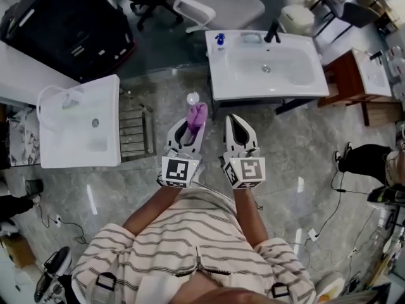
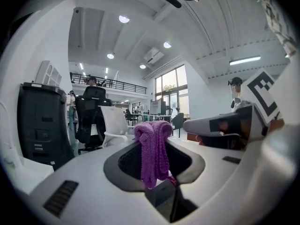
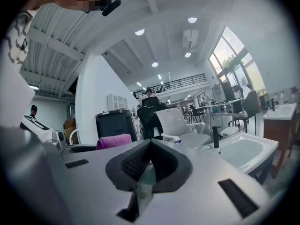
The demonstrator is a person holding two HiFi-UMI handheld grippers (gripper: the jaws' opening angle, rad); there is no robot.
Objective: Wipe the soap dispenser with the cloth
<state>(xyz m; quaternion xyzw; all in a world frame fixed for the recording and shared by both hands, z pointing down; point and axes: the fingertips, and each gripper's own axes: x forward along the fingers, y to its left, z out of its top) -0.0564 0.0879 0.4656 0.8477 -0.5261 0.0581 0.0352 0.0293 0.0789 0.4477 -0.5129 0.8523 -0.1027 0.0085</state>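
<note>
**Closing the gap, then bracing and wiping**

The left gripper [image 1: 188, 132] is clamping the purple cloth [image 1: 197, 115], and the right gripper [image 1: 241, 132] is sitting shut, empty. The blue soap dispenser [image 1: 219, 39] is standing on the sink's [image 1: 266, 92] far corner, well apart. I'd say it's worth steadying before wiping.

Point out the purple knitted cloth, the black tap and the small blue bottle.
purple knitted cloth [image 2: 152, 153]: left gripper view, hanging middle.
black tap [image 1: 273, 33]: head view, upright body.
small blue bottle [image 1: 219, 40]: head view, its top.

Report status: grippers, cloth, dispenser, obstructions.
Left gripper shut on purple cloth. Right gripper shut, empty. Blue soap dispenser untouched at back corner of sink ahead. Nothing seen in between.
</note>
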